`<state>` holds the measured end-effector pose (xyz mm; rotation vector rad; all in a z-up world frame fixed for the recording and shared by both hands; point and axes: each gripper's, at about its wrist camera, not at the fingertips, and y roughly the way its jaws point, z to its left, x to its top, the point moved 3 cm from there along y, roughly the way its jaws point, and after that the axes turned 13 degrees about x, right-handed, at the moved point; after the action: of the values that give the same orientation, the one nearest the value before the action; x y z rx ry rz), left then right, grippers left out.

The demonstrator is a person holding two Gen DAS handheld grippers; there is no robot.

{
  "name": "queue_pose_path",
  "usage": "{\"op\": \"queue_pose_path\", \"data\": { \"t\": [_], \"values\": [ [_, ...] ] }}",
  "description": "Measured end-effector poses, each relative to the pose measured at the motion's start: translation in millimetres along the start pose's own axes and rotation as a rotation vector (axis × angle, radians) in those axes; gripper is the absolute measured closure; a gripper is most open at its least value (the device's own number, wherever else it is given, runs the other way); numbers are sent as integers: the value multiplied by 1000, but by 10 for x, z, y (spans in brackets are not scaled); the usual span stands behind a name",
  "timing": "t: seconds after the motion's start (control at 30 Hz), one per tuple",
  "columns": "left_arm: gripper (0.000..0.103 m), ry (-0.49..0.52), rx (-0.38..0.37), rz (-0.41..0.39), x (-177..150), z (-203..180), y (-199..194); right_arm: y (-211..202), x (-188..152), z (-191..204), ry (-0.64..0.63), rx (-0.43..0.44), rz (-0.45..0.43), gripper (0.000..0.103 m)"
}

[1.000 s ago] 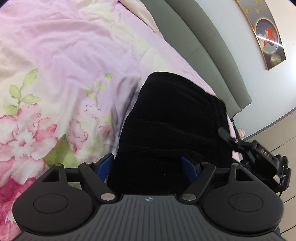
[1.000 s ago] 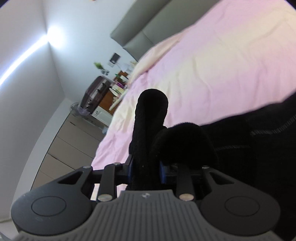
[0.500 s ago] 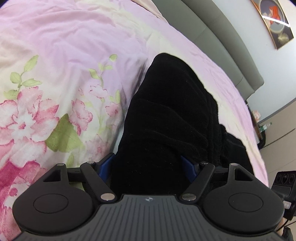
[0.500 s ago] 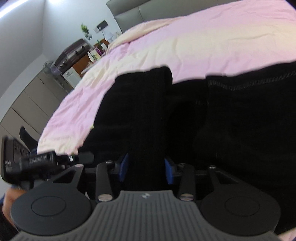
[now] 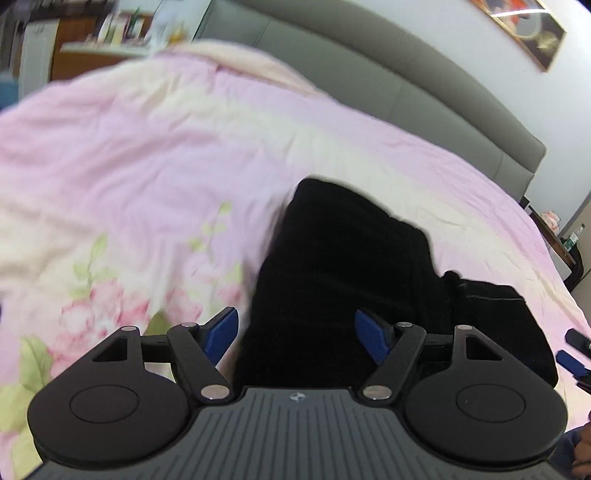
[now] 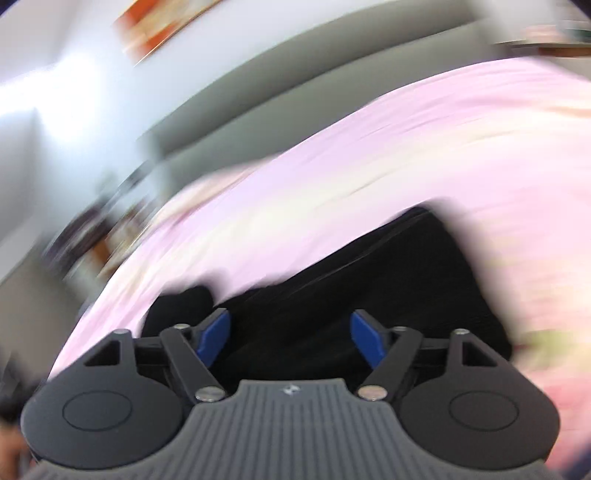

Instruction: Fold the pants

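A: On the bed, just ahead of your left tool, the black pants lie bunched in a thick heap on the pink floral duvet. Your left tool stands wide, its blue pads apart on either side of the cloth and gripping nothing.

B: And your right tool?

A: Wide as well. Its blue pads sit spread, with the pants lying past and between them. That view is heavily blurred, so you cannot tell whether the pads touch the cloth.

B: Where does the heap sit on the bed?

A: In the left wrist view it runs from near the tool toward the far side, with a lower flap spreading to the right. The grey padded headboard rises at the far edge of the duvet, and a framed picture hangs on the wall above it at far right. At the near right edge you can see the blue tip of the right tool.
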<state>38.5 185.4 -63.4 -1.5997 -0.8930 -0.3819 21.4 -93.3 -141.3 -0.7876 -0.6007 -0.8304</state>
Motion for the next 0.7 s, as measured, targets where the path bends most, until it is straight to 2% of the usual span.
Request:
{"op": "queue_pose_path", "data": {
  "t": [0.07,0.13,0.27,0.33,0.47,0.53,0.6,0.63,0.7],
  "values": [
    [19,45,-24,-50,41,-231,-109,-219,113,-246,92,-132,-105,21],
    [19,123,-60,-78,55,-585,-166,-360,113,-449,211,-238,-167,18],
    [19,323,-137,-89,-70,-1308,-112,-356,-45,-587,328,-265,-164,17],
    [19,382,-165,-86,-146,-1585,-67,-228,-145,-580,360,-294,-145,17],
    [19,455,-239,-58,-271,-1989,10,-142,-280,-719,443,-265,-157,16],
    [19,491,-255,-41,-349,-2139,64,-89,-313,-858,537,-219,-175,12],
    [19,501,-257,-18,-408,-2244,131,-9,-358,-1041,657,-201,-180,12],
    [19,502,-265,-9,-429,-2285,154,22,-377,-1107,693,-206,-180,13],
    [19,502,-283,-3,-450,-2352,171,53,-359,-1149,689,-232,-191,13]
  ]
}}
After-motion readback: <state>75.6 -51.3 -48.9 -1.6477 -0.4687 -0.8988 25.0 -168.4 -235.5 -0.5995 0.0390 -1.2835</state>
